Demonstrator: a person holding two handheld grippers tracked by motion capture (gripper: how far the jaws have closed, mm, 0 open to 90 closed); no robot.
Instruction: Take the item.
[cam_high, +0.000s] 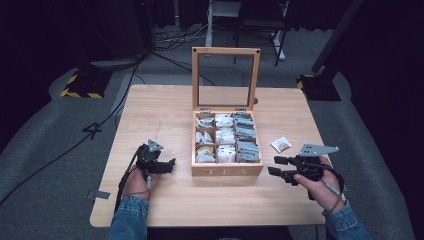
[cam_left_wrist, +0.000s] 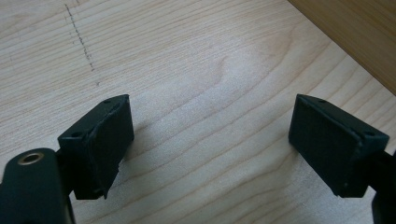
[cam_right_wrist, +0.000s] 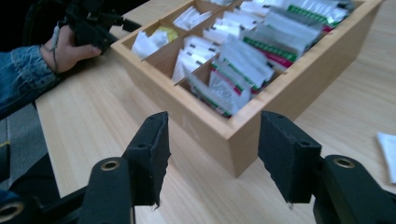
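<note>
A wooden tea box stands at the table's middle with its glass-paned lid upright. Its compartments hold several tea bags, white ones on the left and green-striped ones on the right. One loose tea bag lies on the table to the right of the box. My left gripper rests by the box's front left corner, open over bare wood. To the right of the box's front corner, my right gripper points at it with open jaws and nothing between them.
The table is light wood with a faint pencil line on its left half. In the right gripper view the box corner is close ahead, and the loose tea bag lies at the right edge. Cables and stands lie on the floor behind the table.
</note>
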